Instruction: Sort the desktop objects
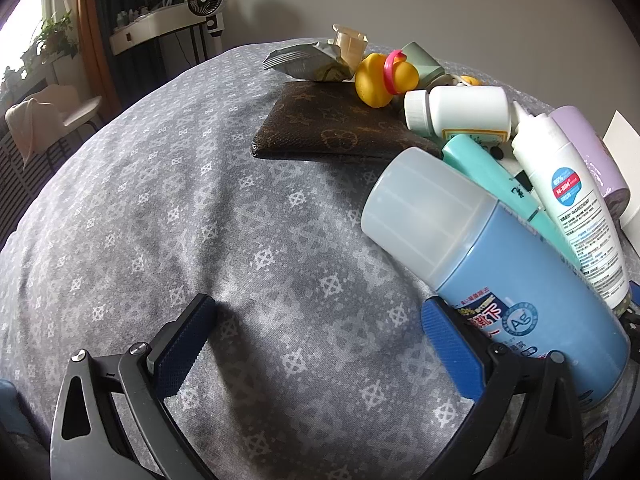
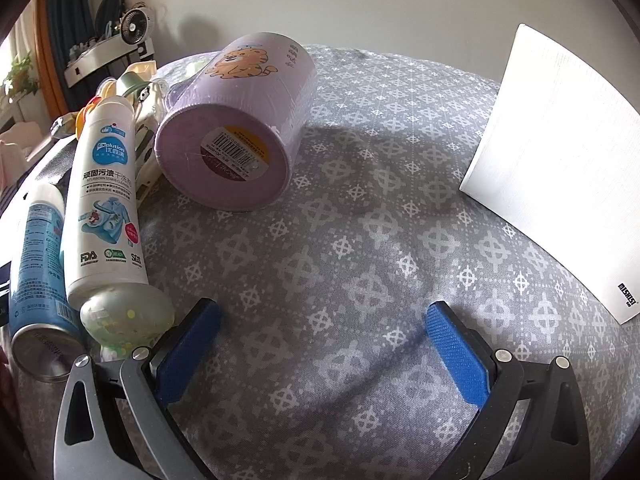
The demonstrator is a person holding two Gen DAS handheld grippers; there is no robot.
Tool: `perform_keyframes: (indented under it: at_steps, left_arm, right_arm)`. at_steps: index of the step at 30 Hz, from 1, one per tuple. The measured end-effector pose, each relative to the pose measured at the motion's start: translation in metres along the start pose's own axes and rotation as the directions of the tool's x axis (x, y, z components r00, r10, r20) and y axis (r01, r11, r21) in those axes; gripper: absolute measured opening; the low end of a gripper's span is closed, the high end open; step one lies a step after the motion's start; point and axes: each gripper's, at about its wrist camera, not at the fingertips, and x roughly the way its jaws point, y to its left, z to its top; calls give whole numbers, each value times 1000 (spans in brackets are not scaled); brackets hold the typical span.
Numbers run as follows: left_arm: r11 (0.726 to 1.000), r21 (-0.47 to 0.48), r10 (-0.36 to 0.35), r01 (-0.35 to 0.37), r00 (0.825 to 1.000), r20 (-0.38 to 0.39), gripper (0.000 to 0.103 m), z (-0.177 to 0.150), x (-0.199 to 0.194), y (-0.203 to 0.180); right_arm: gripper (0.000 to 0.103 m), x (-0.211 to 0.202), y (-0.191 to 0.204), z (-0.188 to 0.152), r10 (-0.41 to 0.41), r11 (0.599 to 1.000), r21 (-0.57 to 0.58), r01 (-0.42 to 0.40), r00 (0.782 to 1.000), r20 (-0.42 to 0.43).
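Note:
A pile of objects lies on the grey patterned cloth (image 1: 200, 208). A blue spray can (image 1: 520, 280) with a clear cap lies just right of my left gripper (image 1: 320, 344), which is open and empty. Behind it lie a white cleaner bottle (image 1: 568, 208), a teal tube (image 1: 500, 184), a white pill bottle (image 1: 460, 110), a yellow rubber duck (image 1: 380, 80) and a brown wallet (image 1: 332, 128). My right gripper (image 2: 324, 344) is open and empty. A purple tiger cup (image 2: 236, 120) lies on its side ahead of it, with the cleaner bottle (image 2: 106, 200) and spray can (image 2: 36, 272) to its left.
A white box (image 2: 560, 168) stands at the right of the right wrist view. A foil snack packet (image 1: 308, 62) and a green roll (image 1: 422, 62) lie at the back of the pile. A small clear ball (image 2: 124, 316) sits by the right gripper's left finger. Shelf and fan behind.

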Motion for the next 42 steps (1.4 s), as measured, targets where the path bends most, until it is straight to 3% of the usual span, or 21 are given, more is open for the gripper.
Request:
perform_keyframes:
  at_steps: [42]
  left_arm:
    - [1000,7,7,-7,1000,-5,103,-1,0,-1]
  right_arm:
    - [103,-4,3,-1,-3,1000,-8,3,1000,9]
